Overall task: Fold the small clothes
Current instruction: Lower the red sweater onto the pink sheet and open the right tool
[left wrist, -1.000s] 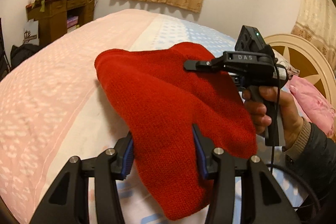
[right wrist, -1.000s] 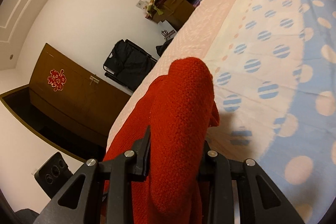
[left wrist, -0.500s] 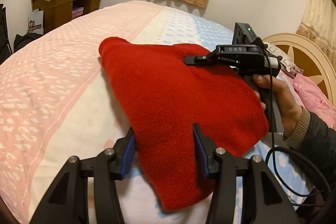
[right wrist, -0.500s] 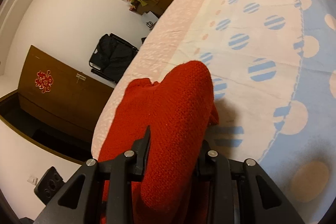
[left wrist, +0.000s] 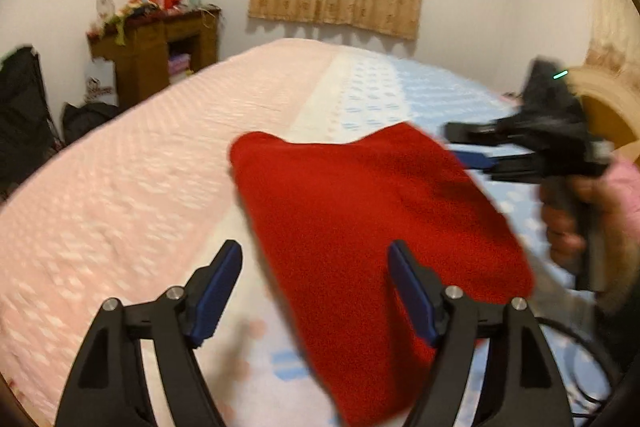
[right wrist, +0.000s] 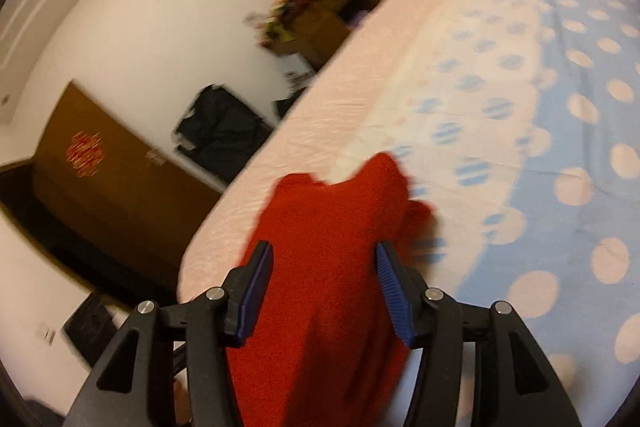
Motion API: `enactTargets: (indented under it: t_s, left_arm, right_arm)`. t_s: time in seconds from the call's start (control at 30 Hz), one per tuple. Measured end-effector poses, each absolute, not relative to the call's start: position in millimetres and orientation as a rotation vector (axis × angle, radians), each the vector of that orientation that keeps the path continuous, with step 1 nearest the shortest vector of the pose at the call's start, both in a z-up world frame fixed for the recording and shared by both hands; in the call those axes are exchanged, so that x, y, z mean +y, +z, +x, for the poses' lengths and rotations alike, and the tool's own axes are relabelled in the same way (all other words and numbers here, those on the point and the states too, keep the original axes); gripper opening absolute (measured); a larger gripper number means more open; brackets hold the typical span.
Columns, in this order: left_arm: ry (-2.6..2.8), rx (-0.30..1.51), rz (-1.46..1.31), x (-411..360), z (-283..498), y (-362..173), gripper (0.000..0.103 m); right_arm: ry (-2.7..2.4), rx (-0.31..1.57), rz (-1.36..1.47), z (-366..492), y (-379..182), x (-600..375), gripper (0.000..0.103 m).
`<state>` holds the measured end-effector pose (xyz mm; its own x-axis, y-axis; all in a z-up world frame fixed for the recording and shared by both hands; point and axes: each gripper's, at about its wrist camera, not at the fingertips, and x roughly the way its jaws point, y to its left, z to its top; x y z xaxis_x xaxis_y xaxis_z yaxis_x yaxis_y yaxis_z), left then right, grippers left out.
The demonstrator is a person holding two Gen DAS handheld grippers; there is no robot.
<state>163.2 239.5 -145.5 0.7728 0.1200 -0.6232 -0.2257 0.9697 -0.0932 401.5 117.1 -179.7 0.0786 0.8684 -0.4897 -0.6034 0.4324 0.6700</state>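
Observation:
A small red knit garment (left wrist: 372,227) lies folded on the bed (left wrist: 120,195). It also shows in the right wrist view (right wrist: 332,267). My left gripper (left wrist: 316,267) is open, its blue-padded jaws spread wide over the garment's near end, not gripping it. My right gripper (right wrist: 324,267) is open above the garment's other side. In the left wrist view the right gripper (left wrist: 472,147) hovers by the garment's far right edge, held by a hand (left wrist: 576,219).
The bed has a pink half and a blue dotted half (right wrist: 560,147). A wooden desk with clutter (left wrist: 156,39) and a black bag (left wrist: 20,107) stand at the left wall. A round wooden headboard (left wrist: 608,103) is at the right.
Both grippers have opened and let go of the red garment, which now lies on the bed. Both have pulled back slightly; the frames are motion-blurred.

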Motion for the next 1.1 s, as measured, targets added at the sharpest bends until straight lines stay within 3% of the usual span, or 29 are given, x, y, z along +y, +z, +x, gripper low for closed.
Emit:
enactTargets:
  t_s: [0.23,0.43,0.73,0.87,1.1]
  left_arm:
    - [0.221,0.748,-0.197,256,181,-165,0.079]
    - [0.218,0.751,-0.195,252,179,-168,0.079]
    - [0.206,0.756,-0.22,251,176,-171,0.08]
    - [0.204,0.764,-0.226,249,177,-174,0.085]
    - [0.261,0.73,-0.193,245,154,-158,0.085]
  right_arm:
    - [1.14,0.878,0.132,356,-162,123,0.055]
    - [1.075,0.817,0.205,364,-150,104,0.055]
    - [1.223,0.975,0.021,328,-185,143,0.055]
    - [1.179,1.021,0.02,336,-198,135,0.055]
    - [1.115,0.967,-0.004,322,-189,127,0.055]
